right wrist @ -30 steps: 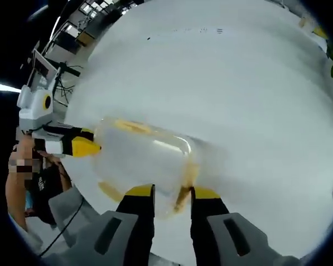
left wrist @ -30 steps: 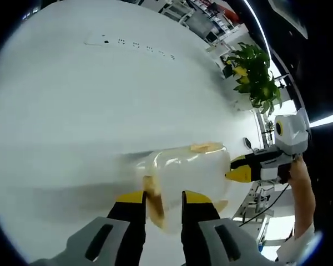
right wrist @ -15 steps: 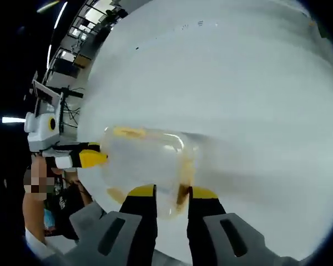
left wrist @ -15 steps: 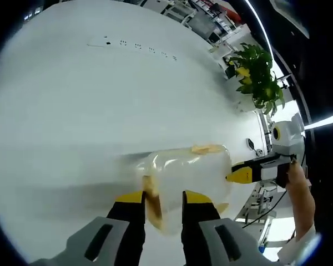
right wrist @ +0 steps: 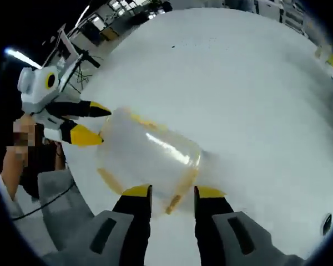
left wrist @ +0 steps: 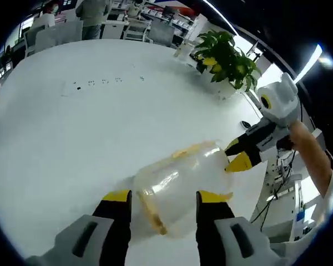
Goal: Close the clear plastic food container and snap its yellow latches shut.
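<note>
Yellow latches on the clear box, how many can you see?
3 in the left gripper view: one yellow latch on the far edge, one between the left fingers, one at the right. More may be hidden.

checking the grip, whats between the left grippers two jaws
In the left gripper view, the near end of the clear container with a yellow latch lies there.

White table (left wrist: 72, 144) carrying clear container (left wrist: 177, 185) lying on side; potted plant (left wrist: 225, 58) sitting near far edge.
</note>
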Motion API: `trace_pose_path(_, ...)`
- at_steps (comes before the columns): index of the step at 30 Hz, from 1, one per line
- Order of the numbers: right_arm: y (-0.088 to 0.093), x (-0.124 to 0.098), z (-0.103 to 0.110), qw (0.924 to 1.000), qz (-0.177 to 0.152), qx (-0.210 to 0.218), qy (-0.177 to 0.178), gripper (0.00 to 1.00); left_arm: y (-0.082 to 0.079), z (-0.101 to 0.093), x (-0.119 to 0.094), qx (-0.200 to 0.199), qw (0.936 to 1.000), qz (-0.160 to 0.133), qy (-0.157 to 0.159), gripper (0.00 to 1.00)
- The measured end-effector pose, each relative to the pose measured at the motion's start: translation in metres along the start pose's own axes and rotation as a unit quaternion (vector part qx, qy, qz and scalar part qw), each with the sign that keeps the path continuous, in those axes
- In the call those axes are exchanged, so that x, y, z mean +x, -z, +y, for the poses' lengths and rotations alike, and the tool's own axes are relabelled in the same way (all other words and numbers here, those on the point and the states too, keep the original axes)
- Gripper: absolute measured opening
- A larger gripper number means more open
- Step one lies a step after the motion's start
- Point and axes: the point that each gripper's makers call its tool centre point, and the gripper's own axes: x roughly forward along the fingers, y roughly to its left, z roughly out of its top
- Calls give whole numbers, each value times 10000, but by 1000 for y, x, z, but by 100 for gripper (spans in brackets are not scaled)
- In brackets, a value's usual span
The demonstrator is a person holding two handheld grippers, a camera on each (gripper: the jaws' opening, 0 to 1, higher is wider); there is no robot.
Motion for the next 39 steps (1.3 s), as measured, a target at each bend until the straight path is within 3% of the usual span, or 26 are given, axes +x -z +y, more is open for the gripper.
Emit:
trace_pose_path(2,-5,-7,-6,9982,-125,-523,262,44,-16,-4,-6,412,9984,-387,89,53)
trace_pose_path(3,-9,-11,-6,9978,-215,-562,295,42,-22,-4,-9,615,9967,-523,36,52)
trace_pose_path(4,-17,-18,-5,9960,-415,-736,289,38,-26,-6,-11,881,9941,-629,16,50)
trace_pose_path(6,-31,-29,0,9906,-810,-1073,256,22,-33,-16,-14,1747,9810,-842,89,38)
trace_pose_path(8,-50,-37,7,9843,-1284,-1196,174,7,-35,-28,-14,2119,9722,-980,195,10)
trace_pose_path(9,-55,-37,13,9817,-1391,-1299,22,0,-34,-36,-12,2219,9694,-1003,319,1)
trace_pose_path(11,-62,-35,24,9801,-1577,-1179,-259,0,-34,-51,-7,2279,9656,-1142,512,0)
trace_pose_path(14,-68,-29,27,9814,-1567,-1034,-393,0,-25,-59,5,2358,9652,-986,557,0)
trace_pose_path(21,-65,6,43,9772,-1172,-1690,-533,0,1,-63,30,2658,9606,-598,558,0)
trace_pose_path(30,-71,23,57,9699,-1067,-2098,-622,0,8,-65,33,2771,9574,-577,579,0)
trace_pose_path(36,-85,27,52,9687,-1137,-2145,-519,0,14,-69,33,2871,9541,-555,647,0)
trace_pose_path(39,-90,29,47,9682,-1138,-2190,-418,0,19,-72,34,3030,9492,-494,689,0)
